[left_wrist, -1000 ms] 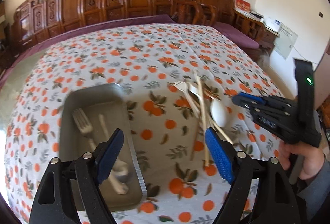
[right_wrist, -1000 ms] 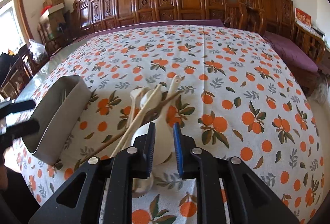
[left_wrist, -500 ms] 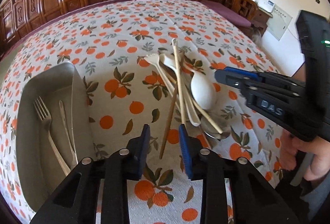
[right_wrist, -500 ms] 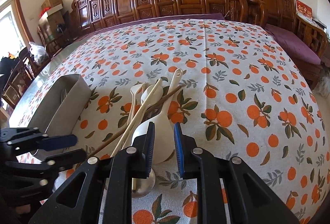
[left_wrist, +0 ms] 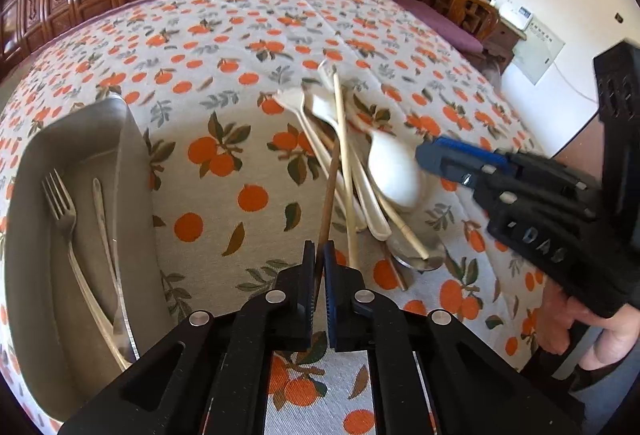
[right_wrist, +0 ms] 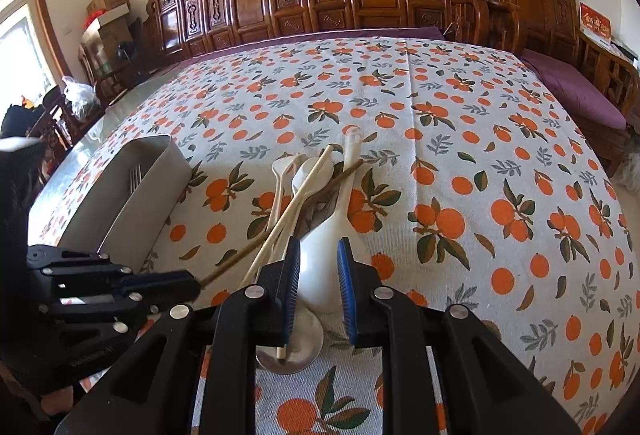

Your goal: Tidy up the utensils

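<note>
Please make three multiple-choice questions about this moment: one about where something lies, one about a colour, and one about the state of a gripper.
1. Where does the fork lie?
A. in the metal tray
B. under the white ladle
C. on the bare tablecloth

2. What colour are the fruits printed on the tablecloth?
A. blue
B. orange
C. purple

3. What does the left gripper do?
A. stands wide open
B. grips the fork
C. is closed on the dark brown chopstick

Answers: 1 A, the fork rests inside the tray; 2 B, the fruit print is orange; 3 C, its jaws pinch the chopstick's near end.
</note>
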Demonstrator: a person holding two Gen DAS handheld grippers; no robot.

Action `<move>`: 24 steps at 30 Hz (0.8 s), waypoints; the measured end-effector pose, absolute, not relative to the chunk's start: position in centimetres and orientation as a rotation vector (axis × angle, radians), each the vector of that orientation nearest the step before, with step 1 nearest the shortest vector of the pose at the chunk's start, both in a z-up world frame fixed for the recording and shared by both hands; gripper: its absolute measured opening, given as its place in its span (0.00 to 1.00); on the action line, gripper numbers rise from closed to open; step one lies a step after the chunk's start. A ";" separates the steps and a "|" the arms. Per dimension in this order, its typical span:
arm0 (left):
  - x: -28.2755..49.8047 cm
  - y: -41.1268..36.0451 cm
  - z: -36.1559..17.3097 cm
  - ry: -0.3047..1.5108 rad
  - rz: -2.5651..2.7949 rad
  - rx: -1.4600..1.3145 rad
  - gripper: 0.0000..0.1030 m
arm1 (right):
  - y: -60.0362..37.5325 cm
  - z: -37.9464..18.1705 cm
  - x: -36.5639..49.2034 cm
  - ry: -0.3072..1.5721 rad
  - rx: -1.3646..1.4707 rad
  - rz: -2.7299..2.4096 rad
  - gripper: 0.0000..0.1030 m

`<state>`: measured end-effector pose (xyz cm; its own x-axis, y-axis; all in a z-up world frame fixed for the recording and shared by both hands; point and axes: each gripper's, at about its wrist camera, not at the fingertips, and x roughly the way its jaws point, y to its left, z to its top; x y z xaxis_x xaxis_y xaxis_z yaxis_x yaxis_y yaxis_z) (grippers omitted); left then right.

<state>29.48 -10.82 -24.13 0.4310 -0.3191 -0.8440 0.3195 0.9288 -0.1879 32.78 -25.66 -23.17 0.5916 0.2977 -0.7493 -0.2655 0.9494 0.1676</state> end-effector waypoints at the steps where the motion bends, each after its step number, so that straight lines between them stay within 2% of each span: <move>1: 29.4 -10.7 -23.7 1.041 -0.408 -0.009 0.03 | -25.7 -23.2 32.8 0.880 0.039 0.327 0.20; 13: 28.5 -7.8 -20.0 0.920 -0.399 -0.058 0.00 | -24.4 -23.1 32.4 0.874 0.027 0.334 0.20; 24: 28.8 -7.2 -20.5 0.933 -0.363 -0.002 0.00 | -22.4 -23.0 31.2 0.884 0.051 0.368 0.20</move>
